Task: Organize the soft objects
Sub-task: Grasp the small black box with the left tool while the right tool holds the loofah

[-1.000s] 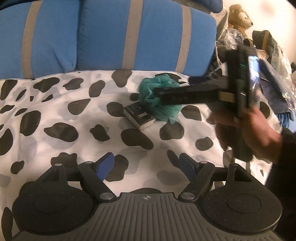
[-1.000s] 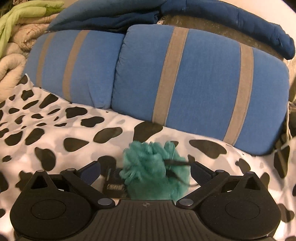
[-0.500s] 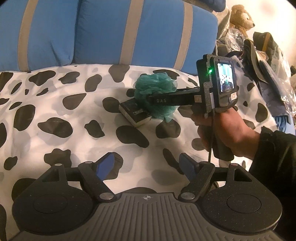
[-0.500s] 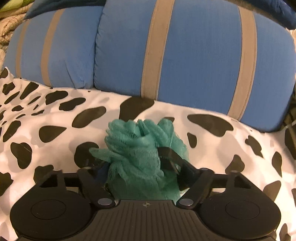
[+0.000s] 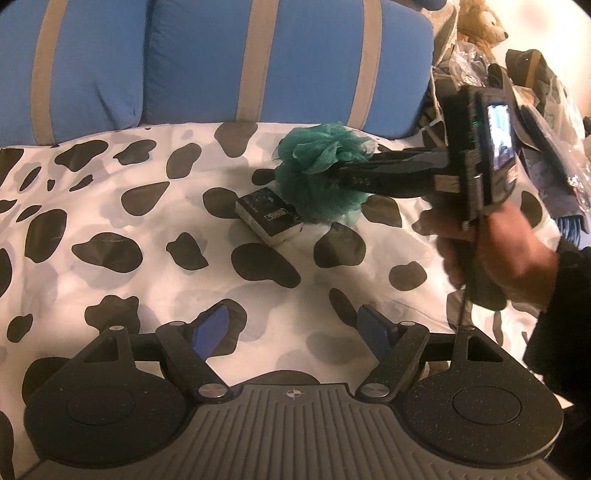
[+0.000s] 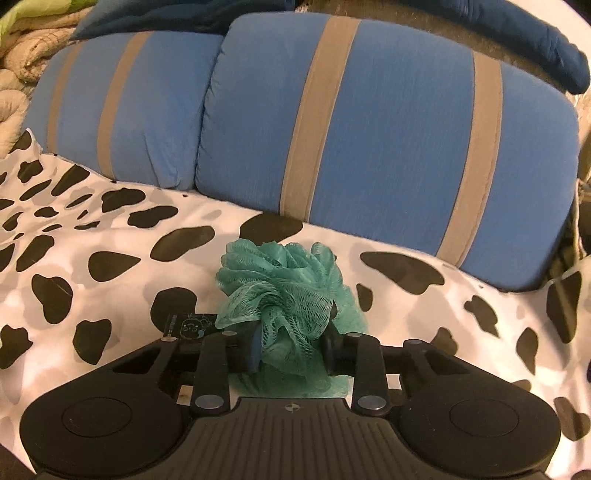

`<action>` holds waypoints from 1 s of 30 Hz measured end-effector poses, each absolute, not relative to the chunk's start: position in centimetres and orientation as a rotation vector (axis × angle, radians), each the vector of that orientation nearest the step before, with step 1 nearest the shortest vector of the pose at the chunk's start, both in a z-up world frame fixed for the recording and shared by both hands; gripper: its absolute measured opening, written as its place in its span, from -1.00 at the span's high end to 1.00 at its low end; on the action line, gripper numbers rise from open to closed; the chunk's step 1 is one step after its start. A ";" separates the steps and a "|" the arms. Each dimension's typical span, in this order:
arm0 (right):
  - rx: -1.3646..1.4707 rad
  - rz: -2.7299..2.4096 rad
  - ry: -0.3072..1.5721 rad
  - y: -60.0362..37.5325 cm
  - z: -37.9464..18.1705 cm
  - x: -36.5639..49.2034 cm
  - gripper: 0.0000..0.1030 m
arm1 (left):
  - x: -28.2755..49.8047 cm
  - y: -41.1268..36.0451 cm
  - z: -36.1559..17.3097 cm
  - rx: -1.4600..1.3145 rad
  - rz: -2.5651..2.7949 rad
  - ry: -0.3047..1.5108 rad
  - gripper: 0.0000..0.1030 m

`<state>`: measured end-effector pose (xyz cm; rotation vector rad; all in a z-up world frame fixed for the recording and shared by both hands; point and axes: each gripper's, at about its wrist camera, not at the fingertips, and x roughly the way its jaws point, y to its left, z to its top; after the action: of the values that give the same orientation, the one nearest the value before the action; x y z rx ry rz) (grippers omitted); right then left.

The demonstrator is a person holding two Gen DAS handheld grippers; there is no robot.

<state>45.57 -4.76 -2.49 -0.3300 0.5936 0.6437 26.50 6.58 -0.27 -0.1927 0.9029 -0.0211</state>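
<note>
A teal mesh bath pouf (image 6: 284, 295) is squeezed between the fingers of my right gripper (image 6: 291, 350), a little above the cow-print bedspread (image 6: 110, 280). In the left wrist view the right gripper (image 5: 351, 173) comes in from the right, shut on the pouf (image 5: 317, 173). A small black box (image 5: 269, 216) lies on the spread just left of the pouf; it also shows in the right wrist view (image 6: 190, 325). My left gripper (image 5: 295, 332) is open and empty, low over the near part of the spread.
Two blue cushions with grey stripes (image 6: 369, 129) stand along the back of the bed. A brown teddy bear (image 5: 476, 22) and a heap of bags and clothes (image 5: 546, 122) sit at the far right. Folded blankets (image 6: 22, 62) lie at the far left.
My right gripper closed on the teal pouf, which sat loose on the spread a second ago, and has lifted it slightly. My left gripper stayed open and almost still.
</note>
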 end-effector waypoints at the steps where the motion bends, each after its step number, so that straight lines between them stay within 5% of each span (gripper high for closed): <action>1: -0.333 0.644 0.591 -4.9 -2.2 45.4 0.35 | 26.5 6.5 -0.3 -0.190 -0.021 0.901 -0.49; 30: -0.345 0.604 0.693 -15.2 4.1 36.9 0.40 | 33.9 5.3 -4.1 -0.083 0.086 0.860 -0.49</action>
<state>36.89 -15.18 4.14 -0.3446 0.6935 0.6044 33.89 5.27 -4.07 -0.0828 0.8597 0.0857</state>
